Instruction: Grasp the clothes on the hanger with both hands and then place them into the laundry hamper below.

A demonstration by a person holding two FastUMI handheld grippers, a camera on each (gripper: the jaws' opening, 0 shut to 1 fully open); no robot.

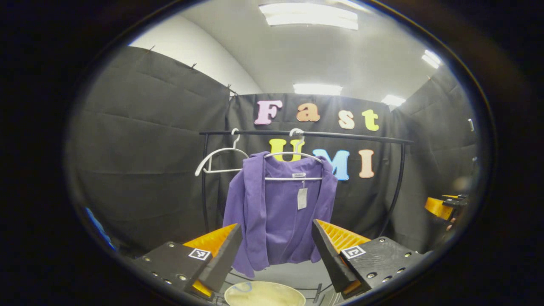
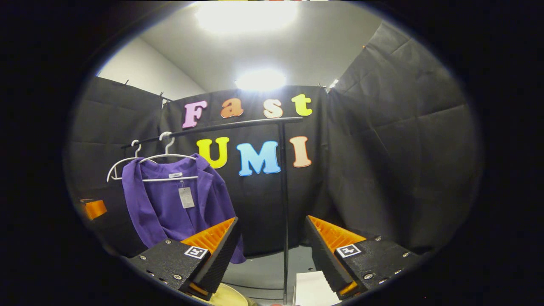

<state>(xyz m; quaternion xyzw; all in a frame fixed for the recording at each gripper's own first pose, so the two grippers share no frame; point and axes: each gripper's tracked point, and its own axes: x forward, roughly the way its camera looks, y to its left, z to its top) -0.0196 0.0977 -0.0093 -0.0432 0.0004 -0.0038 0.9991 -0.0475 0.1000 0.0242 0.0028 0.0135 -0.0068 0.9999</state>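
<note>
In the left gripper view, an empty white hanger (image 1: pixel 216 159) is seen at the left of the black rail (image 1: pixel 306 134), and just beside it a purple garment (image 1: pixel 276 208) is hung on a second hanger (image 1: pixel 293 165), a tag at its collar. The left gripper (image 1: pixel 276 250) is held spread wide and apart from the cloth, with the hamper's pale rim (image 1: pixel 263 294) seen below. In the right gripper view, the right gripper (image 2: pixel 272 250) is likewise spread and empty, the garment being seen to its left
</note>
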